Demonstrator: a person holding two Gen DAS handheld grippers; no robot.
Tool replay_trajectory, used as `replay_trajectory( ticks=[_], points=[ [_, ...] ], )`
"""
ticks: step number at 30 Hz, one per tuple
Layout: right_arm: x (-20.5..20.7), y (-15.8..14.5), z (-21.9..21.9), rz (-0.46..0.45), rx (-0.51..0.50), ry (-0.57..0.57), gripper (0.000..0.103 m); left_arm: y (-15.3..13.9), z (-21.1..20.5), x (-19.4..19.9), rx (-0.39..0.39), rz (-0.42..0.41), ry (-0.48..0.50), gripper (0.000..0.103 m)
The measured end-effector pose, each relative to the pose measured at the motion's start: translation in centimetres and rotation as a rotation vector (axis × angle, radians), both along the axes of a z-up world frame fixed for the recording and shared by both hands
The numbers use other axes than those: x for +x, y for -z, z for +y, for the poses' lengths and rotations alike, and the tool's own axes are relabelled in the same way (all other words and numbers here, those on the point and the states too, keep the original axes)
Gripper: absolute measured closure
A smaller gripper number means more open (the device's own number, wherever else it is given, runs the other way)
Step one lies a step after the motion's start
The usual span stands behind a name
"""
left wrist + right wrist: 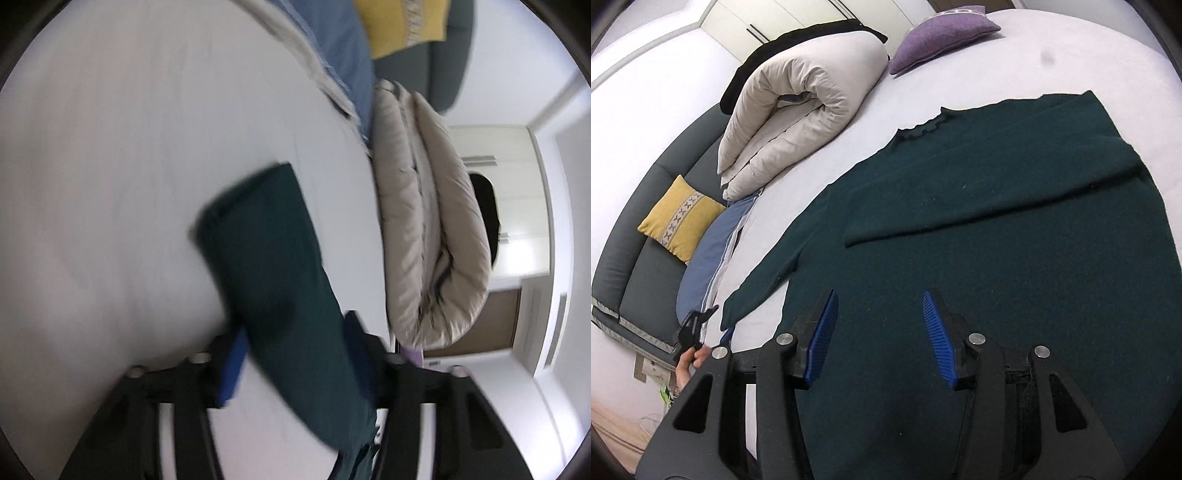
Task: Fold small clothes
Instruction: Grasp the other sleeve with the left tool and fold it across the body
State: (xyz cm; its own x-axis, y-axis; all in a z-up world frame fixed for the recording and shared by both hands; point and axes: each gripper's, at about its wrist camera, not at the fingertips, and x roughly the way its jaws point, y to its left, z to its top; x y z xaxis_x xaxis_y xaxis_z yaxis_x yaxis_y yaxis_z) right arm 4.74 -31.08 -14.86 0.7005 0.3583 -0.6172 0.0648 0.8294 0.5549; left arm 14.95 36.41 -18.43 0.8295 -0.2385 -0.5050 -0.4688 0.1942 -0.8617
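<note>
A dark green sweater [997,258] lies flat on the white bed [997,62], its frilled collar [923,125] toward the far side. One sleeve [979,199] is folded across the chest. The other sleeve [768,273] stretches out to the left. My right gripper [879,293] hovers open over the sweater's lower body with nothing pinched between its blue pads. My left gripper [716,325] is at that outstretched sleeve's cuff. In the blurred left wrist view the sleeve [266,251] fills the gap between the pads of the left gripper [295,325], which is shut on it.
A rolled beige duvet [798,110] lies at the bed's far left, with a purple cushion [942,37] beyond it. A blue pillow [705,258] and a yellow cushion [679,218] rest against the grey headboard [635,266]. A hand [689,360] holds the left gripper.
</note>
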Motion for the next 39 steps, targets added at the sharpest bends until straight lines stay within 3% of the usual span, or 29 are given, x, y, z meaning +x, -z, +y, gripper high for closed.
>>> replay_trajectory(
  ticks=[2, 4, 10, 16, 21, 23, 29, 34, 37, 38, 39],
  points=[
    [-0.2, 0.3, -0.1, 0.004, 0.016, 0.004, 0.057, 0.9, 1.1, 0.7, -0.058, 0.018, -0.037, 0.083],
    [-0.2, 0.7, -0.6, 0.007, 0.029, 0.008, 0.057, 1.3, 1.5, 1.2, -0.082, 0.032, -0.051, 0.088],
    [-0.1, 2.2, -2.7, 0.013, 0.071, 0.026, 0.057, -2.7, -1.1, 1.7, 0.138, 0.041, 0.035, 0.093],
    [-1.2, 3.1, -5.4, 0.005, 0.104, 0.065, 0.057, -9.9, -10.7, 5.2, 0.471, 0.000, 0.254, 0.093],
    [-3.0, 4.0, -8.6, 0.001, 0.138, 0.123, 0.057, -14.9, -23.9, 6.7, 0.837, -0.084, 0.501, 0.093],
    [-3.7, 4.4, -9.7, 0.004, 0.147, 0.146, 0.057, -15.5, -29.6, 6.6, 0.972, -0.122, 0.596, 0.093],
    [-5.6, 5.9, -12.6, 0.009, 0.185, 0.208, 0.055, -14.6, -43.5, 4.8, 1.274, -0.223, 0.805, 0.094],
    [-6.4, 6.7, -14.1, 0.006, 0.211, 0.241, 0.055, -11.7, -50.9, 4.8, 1.402, -0.223, 0.899, 0.094],
    [-6.9, 7.0, -14.6, 0.003, 0.213, 0.255, 0.055, -9.8, -53.4, 4.8, 1.456, -0.188, 0.941, 0.087],
    [-6.9, 7.1, -14.8, 0.005, 0.215, 0.260, 0.055, -9.3, -53.7, 4.7, 1.458, -0.168, 0.952, 0.075],
    [-7.0, 7.1, -15.0, 0.010, 0.214, 0.263, 0.055, -8.9, -53.7, 4.7, 1.435, -0.157, 0.965, 0.056]
  ],
)
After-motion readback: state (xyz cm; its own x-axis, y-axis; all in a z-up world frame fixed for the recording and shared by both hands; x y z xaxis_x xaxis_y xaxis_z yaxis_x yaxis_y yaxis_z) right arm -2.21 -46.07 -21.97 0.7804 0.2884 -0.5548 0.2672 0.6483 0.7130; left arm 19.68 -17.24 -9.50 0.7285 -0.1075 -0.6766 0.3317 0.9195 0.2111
